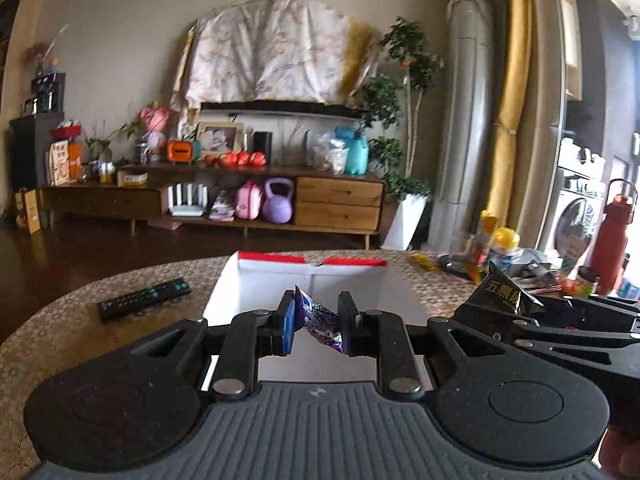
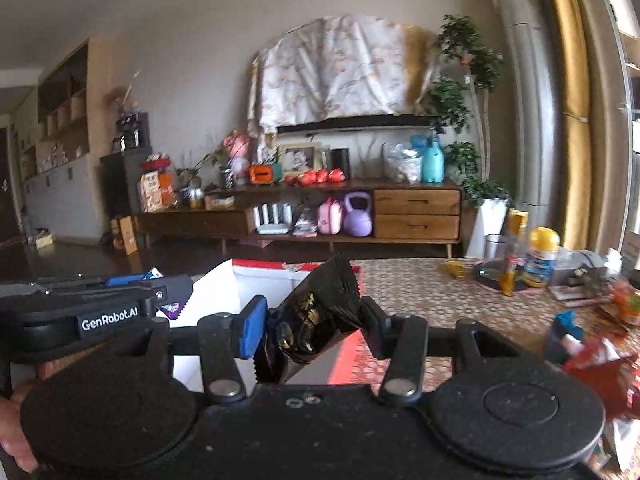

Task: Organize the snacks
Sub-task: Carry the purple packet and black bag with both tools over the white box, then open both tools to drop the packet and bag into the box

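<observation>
My left gripper [image 1: 316,320] is shut on a purple snack packet [image 1: 318,320] and holds it over the open white box with a red rim [image 1: 256,280]. My right gripper [image 2: 314,320] is shut on a black snack packet with gold print [image 2: 320,312], held above the box's right edge [image 2: 344,360]. The black packet also shows at the right of the left wrist view [image 1: 500,298]. The left gripper [image 2: 172,286] shows at the left of the right wrist view with the purple packet [image 2: 174,310] under it.
The box stands on a round table with a woven cover [image 1: 80,312]. A black remote [image 1: 146,298] lies left of the box. Red and blue snack packets [image 2: 592,356] lie at the right. A yellow-capped bottle [image 2: 540,256], a glass and a red flask [image 1: 610,236] stand at the far right.
</observation>
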`<state>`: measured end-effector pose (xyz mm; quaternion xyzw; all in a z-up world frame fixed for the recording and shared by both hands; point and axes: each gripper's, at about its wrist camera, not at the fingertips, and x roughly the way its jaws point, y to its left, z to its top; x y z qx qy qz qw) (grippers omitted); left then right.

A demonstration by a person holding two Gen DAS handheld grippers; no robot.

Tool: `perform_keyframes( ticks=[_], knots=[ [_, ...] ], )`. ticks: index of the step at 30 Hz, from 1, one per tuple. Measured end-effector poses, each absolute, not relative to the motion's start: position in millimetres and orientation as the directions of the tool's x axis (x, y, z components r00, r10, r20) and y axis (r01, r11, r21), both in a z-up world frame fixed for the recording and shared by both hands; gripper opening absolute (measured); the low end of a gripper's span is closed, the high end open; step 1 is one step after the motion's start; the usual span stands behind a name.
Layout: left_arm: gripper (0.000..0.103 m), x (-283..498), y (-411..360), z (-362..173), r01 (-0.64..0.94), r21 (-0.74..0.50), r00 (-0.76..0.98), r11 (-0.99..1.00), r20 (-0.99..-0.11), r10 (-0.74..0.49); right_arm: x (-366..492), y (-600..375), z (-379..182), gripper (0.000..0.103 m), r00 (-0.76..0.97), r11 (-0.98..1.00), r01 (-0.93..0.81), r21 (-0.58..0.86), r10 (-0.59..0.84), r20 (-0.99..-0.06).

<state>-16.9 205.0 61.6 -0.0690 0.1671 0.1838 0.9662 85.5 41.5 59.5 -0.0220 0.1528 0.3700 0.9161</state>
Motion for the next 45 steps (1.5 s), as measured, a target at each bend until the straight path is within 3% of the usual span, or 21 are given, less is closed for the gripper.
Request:
perform_keyframes(
  ticks=[15, 30, 34, 36, 42, 45],
  knots=[
    [0.022, 1, 239, 26, -0.408, -0.089, 0.832, 0.908, -0.446, 0.33, 93, 93, 29, 0.049, 0.624, 0.687, -0.726, 0.025, 0.673, -0.398],
    [0.022, 8, 243, 9, -0.418, -0.075, 0.806, 0.905, -0.49, 0.332, 94, 106, 12, 0.049, 0.598, 0.666, -0.746, -0.013, 0.661, -0.454],
    [0.022, 9, 242, 7, -0.42, -0.068, 0.798, 0.905, -0.502, 0.333, 94, 106, 13, 0.053, 0.603, 0.671, -0.742, -0.018, 0.654, -0.457],
    [0.022, 9, 242, 7, -0.42, -0.067, 0.798, 0.905, -0.503, 0.333, 95, 105, 14, 0.063, 0.607, 0.674, -0.739, -0.017, 0.655, -0.45],
    [0.023, 9, 242, 7, -0.422, -0.064, 0.795, 0.904, -0.506, 0.335, 96, 101, 17, 0.063, 0.616, 0.677, -0.736, -0.022, 0.655, -0.438],
    [0.029, 8, 241, 8, -0.427, -0.061, 0.793, 0.902, -0.504, 0.342, 95, 98, 20, 0.063, 0.621, 0.679, -0.734, -0.024, 0.656, -0.429]
  ],
)
